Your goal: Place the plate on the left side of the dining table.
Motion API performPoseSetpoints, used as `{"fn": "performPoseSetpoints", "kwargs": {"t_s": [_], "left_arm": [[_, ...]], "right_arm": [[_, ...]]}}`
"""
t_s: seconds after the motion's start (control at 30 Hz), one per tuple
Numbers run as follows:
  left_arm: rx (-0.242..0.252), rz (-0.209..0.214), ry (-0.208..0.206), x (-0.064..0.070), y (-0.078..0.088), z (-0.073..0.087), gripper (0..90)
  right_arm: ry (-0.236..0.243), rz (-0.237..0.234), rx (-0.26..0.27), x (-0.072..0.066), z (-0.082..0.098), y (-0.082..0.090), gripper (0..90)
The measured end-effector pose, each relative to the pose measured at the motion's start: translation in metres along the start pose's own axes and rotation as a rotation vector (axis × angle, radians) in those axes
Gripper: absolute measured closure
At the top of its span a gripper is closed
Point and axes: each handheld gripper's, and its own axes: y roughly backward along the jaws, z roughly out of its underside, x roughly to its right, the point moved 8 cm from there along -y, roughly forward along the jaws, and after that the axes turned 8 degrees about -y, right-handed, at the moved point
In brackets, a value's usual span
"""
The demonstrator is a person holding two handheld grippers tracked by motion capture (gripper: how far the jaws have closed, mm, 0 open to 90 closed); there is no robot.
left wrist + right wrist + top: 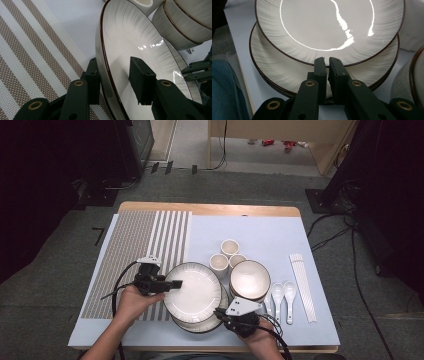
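Observation:
A stack of white plates with dark rims (200, 325) (277, 67) sits at the front middle of the table. The top plate (195, 290) (140, 40) (319, 22) is raised off the stack and shifted toward the far left. My left gripper (172, 284) (113, 61) straddles its left rim, one jaw under the plate and one pad over its face, shut on it. My right gripper (218, 311) (326, 59) is shut with nothing between its jaws. It lies over the lower plate, and its tips meet the top plate's near rim.
Stacked bowls (250, 279) stand right of the plates, with three small cups (229, 247) behind them. Two white spoons (284, 295) and a chopstick packet (303, 285) lie farther right. A striped placemat (145, 245) covers the left of the pale blue mat (260, 232).

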Motion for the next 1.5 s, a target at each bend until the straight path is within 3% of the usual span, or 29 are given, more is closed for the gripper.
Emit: {"fn": "performPoseSetpoints", "kwargs": {"t_s": [0.1,0.17,0.27,0.4,0.5,0.8,0.9,1.0,1.2,1.37,1.4,1.5], "left_arm": [[0.006,-0.020,-0.015,0.002,0.000,0.000,62.1],[0.009,-0.011,-0.018,0.002,0.001,-0.001,62.8],[-0.006,0.028,0.031,0.002,0.001,-0.003,64.4],[-0.013,0.036,0.042,0.002,0.001,-0.003,64.7],[-0.016,0.065,0.077,0.004,0.001,-0.004,66.6],[-0.008,0.068,0.059,0.010,0.002,-0.008,65.5],[-0.011,0.066,0.058,0.011,0.004,-0.009,69.5],[-0.020,0.072,0.076,0.009,0.004,-0.009,69.7],[-0.039,0.121,0.191,0.005,0.008,-0.009,75.2],[-0.046,0.137,0.207,0.004,0.009,-0.009,76.9],[-0.047,0.155,0.226,0.003,0.010,-0.008,77.6],[-0.046,0.173,0.252,0.001,0.011,-0.006,78.4]], "right_arm": [[-0.004,0.001,0.002,0.001,0.000,0.000,84.3],[-0.006,0.001,0.002,0.002,0.000,0.000,84.2],[-0.006,0.005,0.004,0.002,0.001,-0.002,83.3],[-0.004,0.004,0.008,0.004,0.000,-0.004,83.1],[-0.009,0.003,0.014,0.005,0.000,-0.004,82.7],[-0.010,0.008,0.024,0.007,0.000,-0.008,82.2],[-0.002,0.009,0.024,0.007,0.000,-0.009,82.0],[-0.004,0.008,0.028,0.007,0.000,-0.010,81.7],[0.004,-0.003,0.031,0.006,0.000,-0.010,78.1],[0.025,-0.002,0.030,0.005,-0.001,-0.009,70.6],[0.025,0.001,0.031,0.006,-0.001,-0.009,69.4],[-0.007,-0.014,0.034,0.008,-0.001,-0.007,66.7]]}}
